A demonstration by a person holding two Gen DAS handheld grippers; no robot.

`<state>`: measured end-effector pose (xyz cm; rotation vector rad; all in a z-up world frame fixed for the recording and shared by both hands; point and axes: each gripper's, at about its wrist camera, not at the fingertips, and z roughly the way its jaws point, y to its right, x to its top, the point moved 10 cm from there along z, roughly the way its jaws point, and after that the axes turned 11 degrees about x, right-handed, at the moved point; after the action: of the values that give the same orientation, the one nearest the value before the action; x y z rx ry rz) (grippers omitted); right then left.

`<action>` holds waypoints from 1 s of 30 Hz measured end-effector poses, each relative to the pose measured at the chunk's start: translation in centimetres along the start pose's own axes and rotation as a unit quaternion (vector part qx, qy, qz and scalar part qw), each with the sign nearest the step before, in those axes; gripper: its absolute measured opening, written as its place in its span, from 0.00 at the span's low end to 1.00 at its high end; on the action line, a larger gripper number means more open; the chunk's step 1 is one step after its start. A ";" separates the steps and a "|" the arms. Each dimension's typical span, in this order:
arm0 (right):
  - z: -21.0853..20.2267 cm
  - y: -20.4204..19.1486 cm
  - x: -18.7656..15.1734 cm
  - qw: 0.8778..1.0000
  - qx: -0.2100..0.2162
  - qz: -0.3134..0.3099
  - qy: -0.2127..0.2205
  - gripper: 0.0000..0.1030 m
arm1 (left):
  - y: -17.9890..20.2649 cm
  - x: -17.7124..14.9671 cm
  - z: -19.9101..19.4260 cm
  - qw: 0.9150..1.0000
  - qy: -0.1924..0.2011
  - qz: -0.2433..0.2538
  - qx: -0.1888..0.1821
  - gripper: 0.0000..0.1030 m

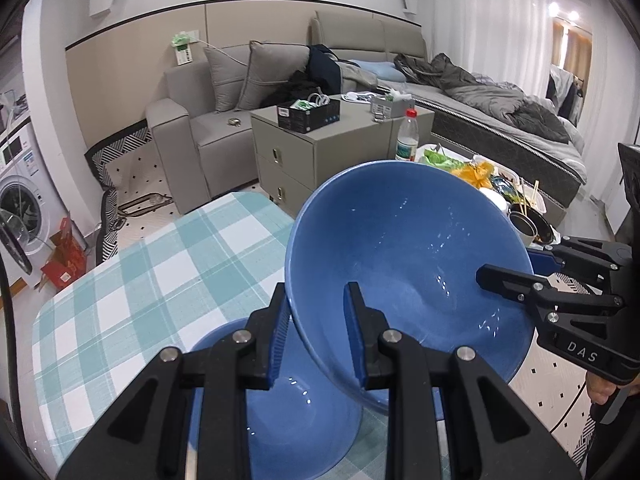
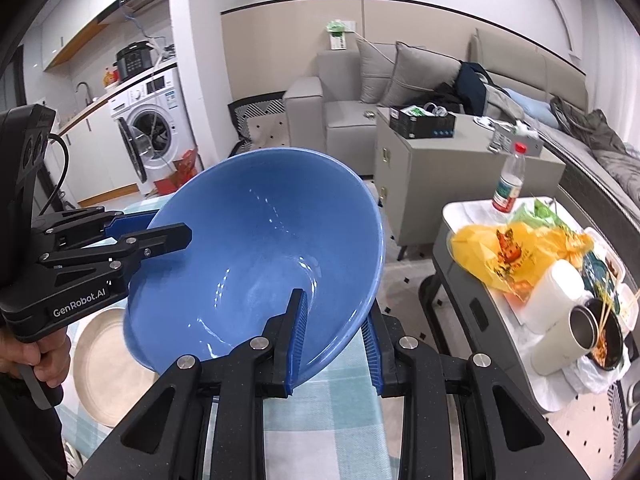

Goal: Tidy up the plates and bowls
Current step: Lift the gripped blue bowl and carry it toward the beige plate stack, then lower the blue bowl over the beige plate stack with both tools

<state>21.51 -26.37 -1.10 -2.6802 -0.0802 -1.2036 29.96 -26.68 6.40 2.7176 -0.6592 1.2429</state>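
Checked cloth [image 1: 132,280] in teal and white covers the table, with a sofa [image 1: 208,96], a grey cabinet [image 1: 320,148] and a bed [image 1: 500,112] in the room behind.

Above the cloth a blue bowl [image 1: 404,248] is held clear of the table, tipped so its hollow faces the cameras. Both tongs grip its rim. The left gripper [image 1: 316,332] has one finger inside and one outside the near left rim, closed on the wall. The right gripper [image 2: 336,336] clamps the opposite rim the same way, one blue pad inside the bowl and the other outside.

Under the raised bowl, on the cloth, sits a second blue bowl [image 1: 296,408], upright, partly hidden by the left gripper. In the right wrist view a pale plate [image 2: 108,364] lies on the table at the near left, below the lifted bowl; a hand [image 2: 44,360] holds the left tool's handle just beside it.

Farther right stands a small side table [image 2: 472,216] crowded with a yellow bag [image 2: 504,256], a clear bottle [image 2: 510,180] with a red cap, a white cup [image 2: 560,320] and food containers with chopsticks. At the far left a washing machine [image 2: 154,128] stands with its door open.
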 end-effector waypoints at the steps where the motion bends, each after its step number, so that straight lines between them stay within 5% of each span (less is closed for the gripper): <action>1: 0.0 -0.4 0.1 1.000 0.002 -0.003 0.000 0.26 | -0.4 0.0 -0.2 1.000 0.002 -0.003 0.002 0.25; 30: 3.9 -12.1 1.0 0.994 0.066 -0.087 -0.019 0.26 | -10.4 -5.6 -3.5 0.995 -0.012 -0.063 0.075 0.25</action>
<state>23.38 -13.81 -0.94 -2.6237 -0.3930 -1.1503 28.60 -14.52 5.66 2.8462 -0.4027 1.2810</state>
